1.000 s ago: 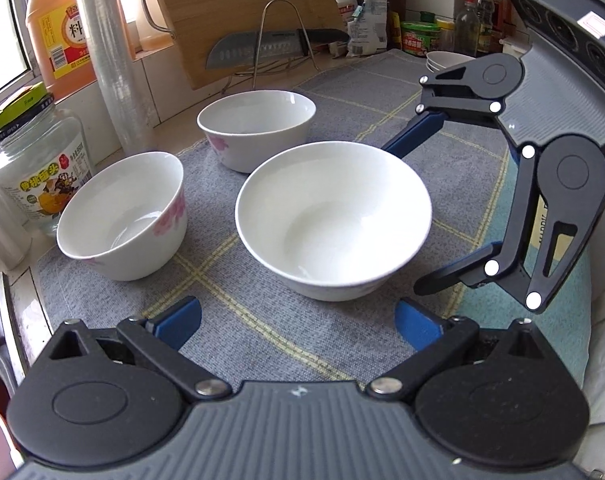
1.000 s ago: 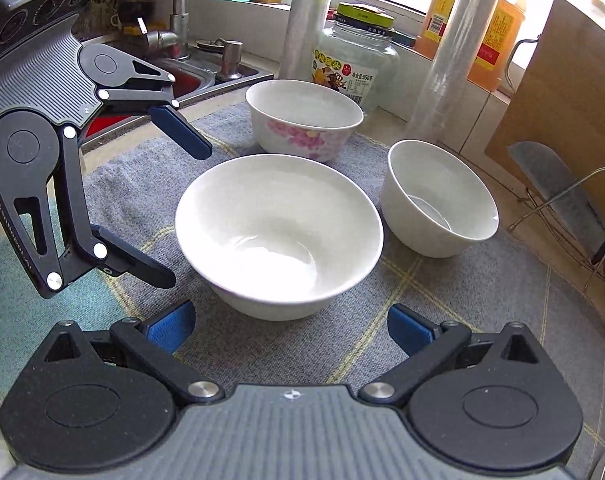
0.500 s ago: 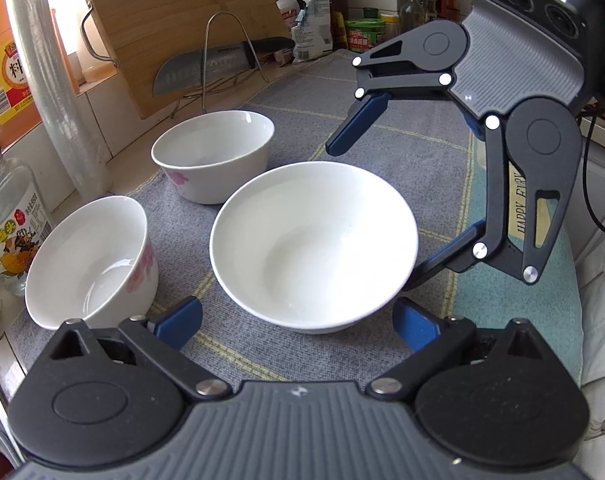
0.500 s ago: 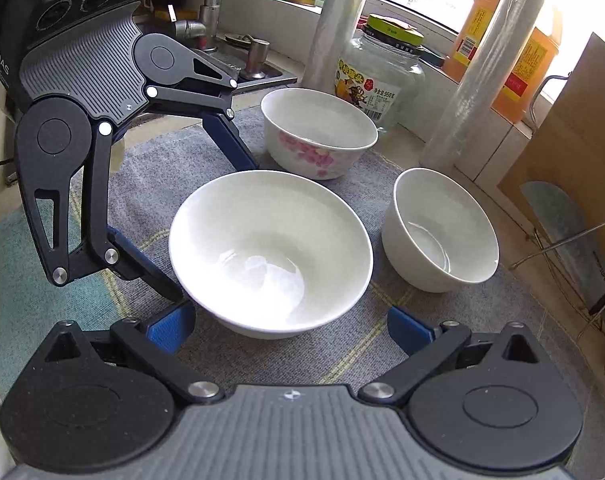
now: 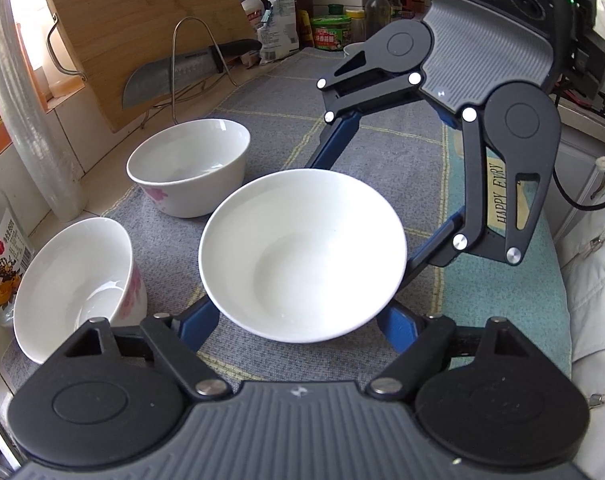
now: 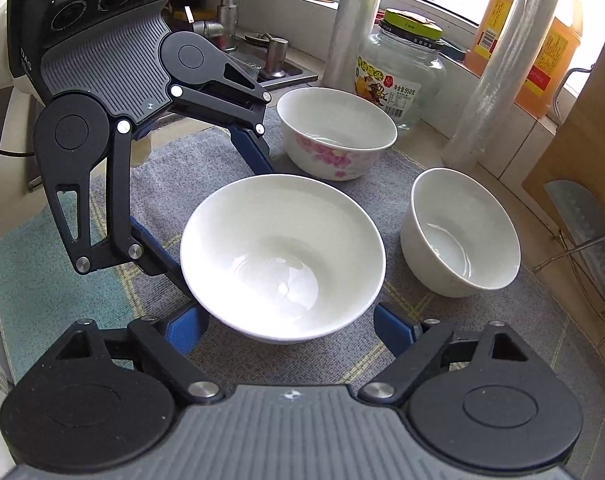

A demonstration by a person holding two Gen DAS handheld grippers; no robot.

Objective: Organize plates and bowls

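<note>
On the kitchen counter lies a grey woven mat with yellow grid lines, and near its middle sits the wide, plain white ceramic bowl, upright and empty. The whole move turns on how the two tools stand to it. They face each other across the bowl, each angled downward, and each has the bowl straight ahead between its own fingers. Neither hand is the nearer one. Being round, the bowl offers no long axis to line up with, only its sloping wall below the rim.

The left gripper has just been closing. Its blue pads now sit against the lower wall on either side, so I read it as clamped on the bowl at a wide spread. The right gripper has also just been closing with the bowl between its fingers. Its pads are just beside the wall, but I cannot tell whether they press on it.

Two smaller white bowls with pink flower prints stand apart from it toward the window. One is beyond the big bowl in the left view, and the other is tilted near the mat's edge. Any lift should probably go straight up, since those two leave little room on that side.
</note>
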